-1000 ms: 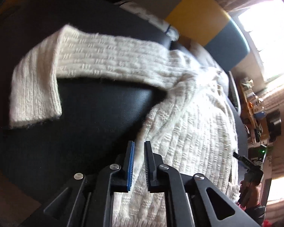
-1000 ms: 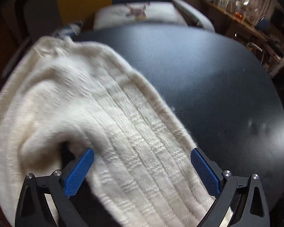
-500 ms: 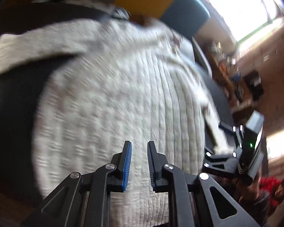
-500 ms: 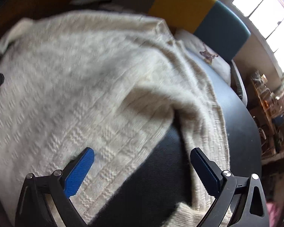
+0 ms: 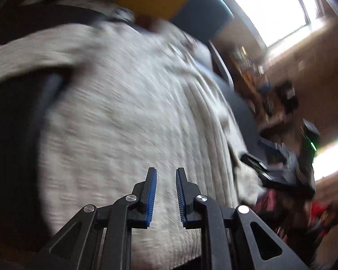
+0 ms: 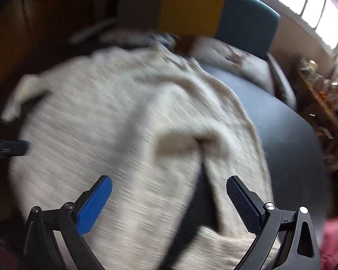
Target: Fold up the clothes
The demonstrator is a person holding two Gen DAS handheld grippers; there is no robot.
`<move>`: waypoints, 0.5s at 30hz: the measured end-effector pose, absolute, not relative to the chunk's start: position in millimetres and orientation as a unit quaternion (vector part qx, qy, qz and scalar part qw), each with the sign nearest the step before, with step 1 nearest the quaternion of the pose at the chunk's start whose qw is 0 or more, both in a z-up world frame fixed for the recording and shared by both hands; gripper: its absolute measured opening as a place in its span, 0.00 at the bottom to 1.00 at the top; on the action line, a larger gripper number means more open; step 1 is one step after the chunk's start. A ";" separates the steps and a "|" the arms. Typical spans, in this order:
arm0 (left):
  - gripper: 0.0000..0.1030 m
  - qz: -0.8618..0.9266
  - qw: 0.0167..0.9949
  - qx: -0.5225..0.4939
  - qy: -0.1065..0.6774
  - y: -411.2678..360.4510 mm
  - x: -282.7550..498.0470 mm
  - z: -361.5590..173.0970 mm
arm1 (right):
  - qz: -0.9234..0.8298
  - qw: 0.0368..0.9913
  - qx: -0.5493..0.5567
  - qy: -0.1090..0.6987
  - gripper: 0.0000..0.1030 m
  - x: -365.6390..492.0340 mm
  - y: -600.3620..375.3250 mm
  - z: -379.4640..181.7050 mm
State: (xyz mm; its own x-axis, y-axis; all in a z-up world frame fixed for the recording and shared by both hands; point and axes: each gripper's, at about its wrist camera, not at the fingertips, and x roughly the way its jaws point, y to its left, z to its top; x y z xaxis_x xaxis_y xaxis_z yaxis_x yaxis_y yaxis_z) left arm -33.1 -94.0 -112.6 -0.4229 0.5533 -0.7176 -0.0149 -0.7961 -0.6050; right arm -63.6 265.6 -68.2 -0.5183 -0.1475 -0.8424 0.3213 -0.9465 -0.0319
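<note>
A cream knit sweater (image 5: 128,117) lies spread on a round black table (image 5: 13,135), and motion blur softens it in both views. One sleeve (image 5: 27,54) stretches off to the left. My left gripper (image 5: 166,180) hovers over the sweater's body near the hem, its blue pads almost together with nothing between them. My right gripper (image 6: 169,193) is open wide above the sweater (image 6: 115,135), where the other sleeve (image 6: 236,157) lies folded along the right side. In the left wrist view the right gripper (image 5: 272,168) shows at the sweater's right edge.
A yellow and teal chair back (image 6: 214,6) and a white cushion (image 6: 232,56) stand behind the table. Cluttered shelves (image 6: 322,90) run along the right under bright windows. Bare black tabletop (image 6: 288,144) lies right of the sweater. A person's red clothing (image 5: 315,211) is at the lower right.
Both views have swung onto the sweater's body: the left away from the outstretched sleeve, the right away from the bare tabletop. The right jaws stay wide and the left jaws stay narrow.
</note>
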 end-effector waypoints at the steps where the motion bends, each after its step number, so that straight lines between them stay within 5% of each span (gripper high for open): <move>1: 0.16 0.806 0.153 -0.499 -0.281 -116.2 -33.9 -110.7 | -0.866 0.166 0.466 0.069 1.00 -64.9 254.2 -61.9; 6: 0.19 0.837 -0.041 -0.456 -0.301 -246.6 -27.1 -100.8 | -0.843 0.243 0.478 0.035 1.00 -67.4 183.3 -80.0; 10: 0.25 0.865 -0.149 -0.432 -0.206 -311.1 -6.8 -81.0 | -0.818 0.257 0.513 0.049 1.00 -79.8 145.3 -123.3; 15: 0.29 0.870 -0.106 -0.455 -0.158 -322.6 -6.6 -80.5 | -0.807 0.252 0.532 0.050 1.00 -91.1 118.9 -155.6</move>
State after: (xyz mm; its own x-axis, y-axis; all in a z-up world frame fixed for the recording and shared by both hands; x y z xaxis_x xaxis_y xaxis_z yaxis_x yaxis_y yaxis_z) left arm -6.6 -322.6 -80.5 -0.5633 -0.0401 -0.8253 0.3276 -0.9278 -0.1785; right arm -91.1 118.9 -155.6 -0.3065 -0.3532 -0.8839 0.4602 -0.8678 0.1872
